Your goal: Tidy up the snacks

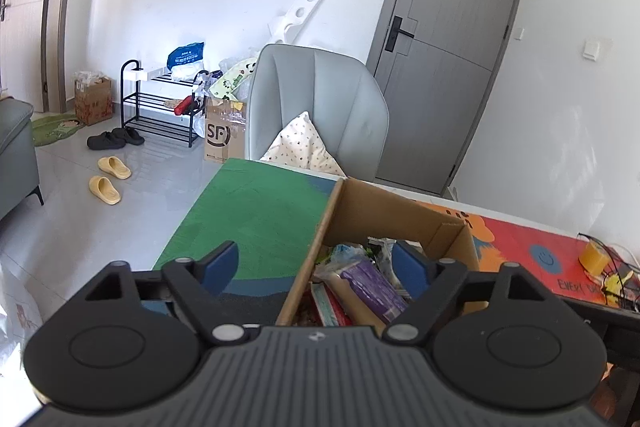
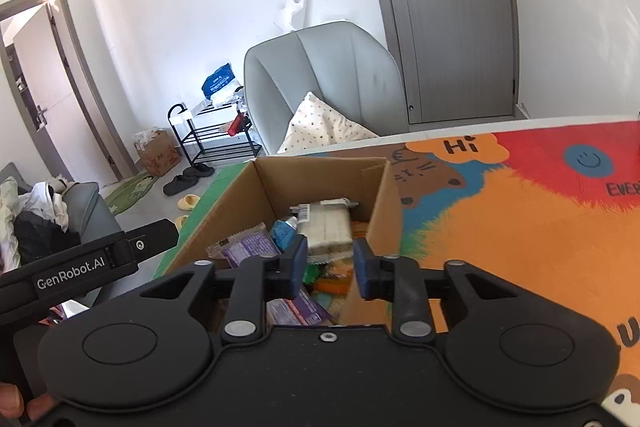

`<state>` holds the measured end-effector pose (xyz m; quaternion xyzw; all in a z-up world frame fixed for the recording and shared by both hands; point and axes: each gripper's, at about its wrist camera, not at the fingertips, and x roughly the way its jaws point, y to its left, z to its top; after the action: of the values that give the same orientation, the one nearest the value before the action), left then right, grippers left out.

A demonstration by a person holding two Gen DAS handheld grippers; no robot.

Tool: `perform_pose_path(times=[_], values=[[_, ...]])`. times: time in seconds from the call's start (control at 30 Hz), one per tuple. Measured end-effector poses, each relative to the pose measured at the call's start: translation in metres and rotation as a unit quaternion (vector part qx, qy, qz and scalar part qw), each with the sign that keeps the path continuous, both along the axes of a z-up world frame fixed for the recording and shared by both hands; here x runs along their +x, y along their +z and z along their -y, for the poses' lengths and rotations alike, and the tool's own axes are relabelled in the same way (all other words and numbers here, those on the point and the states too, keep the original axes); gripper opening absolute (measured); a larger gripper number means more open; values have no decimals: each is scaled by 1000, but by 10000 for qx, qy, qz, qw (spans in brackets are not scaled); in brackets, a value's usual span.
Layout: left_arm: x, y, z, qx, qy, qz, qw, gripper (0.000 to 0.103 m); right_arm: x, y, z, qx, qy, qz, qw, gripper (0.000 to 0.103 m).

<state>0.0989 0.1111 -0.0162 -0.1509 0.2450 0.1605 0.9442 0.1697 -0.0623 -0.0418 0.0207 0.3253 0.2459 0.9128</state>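
Two tongs in front of me, both over one cardboard box [image 2: 320,183] on the table [image 2: 520,235]. The box sits lower centre in both views, straddling the green and orange parts of the printed mat [image 1: 260,211].

Left tongs [image 1: 316,267]: jaws spread wide, nothing between them. One blue pad [image 1: 222,263] hangs over the green mat outside the box wall, the other over the box contents. From the right wrist view, the left tool's black body [image 2: 80,267] crosses the lower left of the frame.

Right tongs [image 2: 330,261]: jaws nearly together with a narrow gap, no pad pressing on anything I can see. They hang above the box's near right corner.

Inside the box: a jumble of snack packets, with a purple packet [image 1: 372,285] near the middle, a pale wrapped pack [image 2: 326,227] further in, and a blue tube-like pack [image 2: 284,229] beside it.

Upper centre of the frame: grey armchair [image 2: 332,75] with a spotted cushion [image 2: 320,127].
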Motion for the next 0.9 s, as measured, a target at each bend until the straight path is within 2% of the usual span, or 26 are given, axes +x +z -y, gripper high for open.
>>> perform_pose_path(times=[0.1, 0.2, 0.23, 0.4, 0.47, 0.57, 0.7, 0.8, 0.9], values=[[-3, -1, 8, 52, -100, -43, 9999, 91, -5, -1, 11, 24, -127, -31, 9999, 35], [-6, -3, 15, 75, -154, -45, 9998, 94, -12, -1, 23, 95, -239, -16, 9997, 46], [-5, -4, 16, 77, -185, -66, 9998, 95, -14, -1, 26, 111, -285, 3, 9995, 53], [-5, -8, 25, 106, -290, -253, 9992, 96, -25, -2, 48, 271, -546, 66, 9981, 76], [-7, -5, 27, 156, -344, -251, 9990, 96, -28, -1, 56, 331, -667, 78, 9972, 92], [-12, -1, 34, 240, -439, -250, 9984, 97, -33, 0, 68, 401, -843, 101, 9956, 102], [-19, 3, 40, 262, -456, -307, 9981, 103, -39, 3, 77, 409, -919, 158, 9948, 103], [-22, 7, 42, 108, -534, -340, 9979, 103, -44, 8, 83, 395, -988, 204, 9941, 103], [-28, 13, 48, 236, -557, -306, 9977, 103, -49, 12, 89, 383, -1067, 233, 9933, 103]])
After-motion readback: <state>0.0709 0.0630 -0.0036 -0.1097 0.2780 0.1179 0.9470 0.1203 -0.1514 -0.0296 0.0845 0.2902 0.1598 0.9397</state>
